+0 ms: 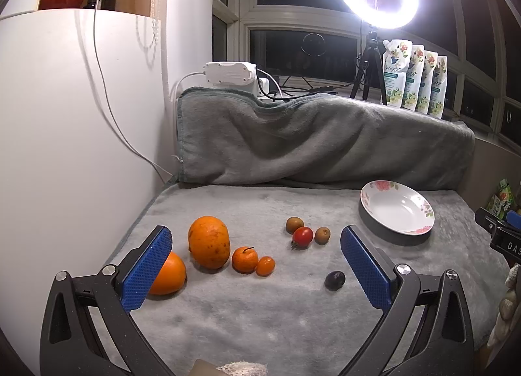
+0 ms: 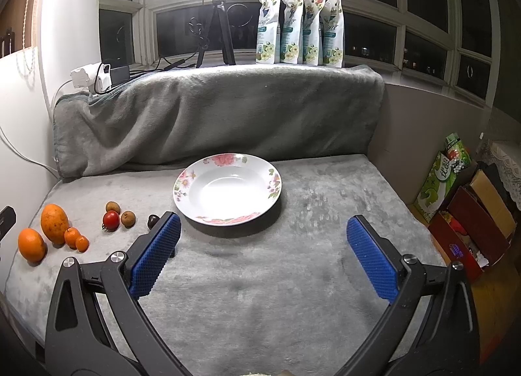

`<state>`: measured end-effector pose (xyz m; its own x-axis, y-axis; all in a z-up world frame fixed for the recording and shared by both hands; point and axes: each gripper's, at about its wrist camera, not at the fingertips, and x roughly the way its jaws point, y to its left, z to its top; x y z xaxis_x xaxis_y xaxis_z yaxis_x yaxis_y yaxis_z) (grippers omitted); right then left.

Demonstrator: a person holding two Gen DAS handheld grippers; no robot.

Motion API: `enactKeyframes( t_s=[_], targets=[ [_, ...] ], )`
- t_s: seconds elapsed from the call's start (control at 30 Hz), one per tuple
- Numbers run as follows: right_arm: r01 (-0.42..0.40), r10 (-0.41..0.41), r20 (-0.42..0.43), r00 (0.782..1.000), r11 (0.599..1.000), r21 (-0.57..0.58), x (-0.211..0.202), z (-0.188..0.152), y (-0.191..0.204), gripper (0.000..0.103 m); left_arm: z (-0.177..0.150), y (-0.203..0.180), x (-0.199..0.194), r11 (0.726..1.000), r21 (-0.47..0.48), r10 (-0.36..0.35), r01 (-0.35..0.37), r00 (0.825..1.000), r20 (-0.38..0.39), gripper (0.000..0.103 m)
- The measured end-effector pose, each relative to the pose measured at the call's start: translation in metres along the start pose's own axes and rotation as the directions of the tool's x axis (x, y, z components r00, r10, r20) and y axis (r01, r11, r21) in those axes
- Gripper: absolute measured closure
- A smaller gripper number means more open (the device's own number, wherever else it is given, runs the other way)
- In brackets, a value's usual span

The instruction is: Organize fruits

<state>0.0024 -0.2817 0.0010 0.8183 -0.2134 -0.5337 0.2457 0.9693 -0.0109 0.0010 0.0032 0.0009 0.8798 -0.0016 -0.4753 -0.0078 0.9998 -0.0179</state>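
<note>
Both tools (image 1: 257,265) (image 2: 263,255) wide open, empty.

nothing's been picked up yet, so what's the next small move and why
Probably ease the left gripper forward and down over the small mandarin. Its jaws stand wide open and empty, the fruit lies between them on the grey blanket, and the floral plate is still empty.
</note>
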Motion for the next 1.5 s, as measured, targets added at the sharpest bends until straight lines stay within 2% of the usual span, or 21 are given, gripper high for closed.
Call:
enactKeyframes(
  t_s=[1.5],
  targets=[
    [0.002, -0.002, 0.002, 1.0, 1.0, 0.001, -0.001, 0.0009, 0.0003, 0.0, -0.0003, -0.0003, -0.0002, 1.0, 0.0, 0.0, 0.0, 1.0, 0.001, 0.0]
  ],
)
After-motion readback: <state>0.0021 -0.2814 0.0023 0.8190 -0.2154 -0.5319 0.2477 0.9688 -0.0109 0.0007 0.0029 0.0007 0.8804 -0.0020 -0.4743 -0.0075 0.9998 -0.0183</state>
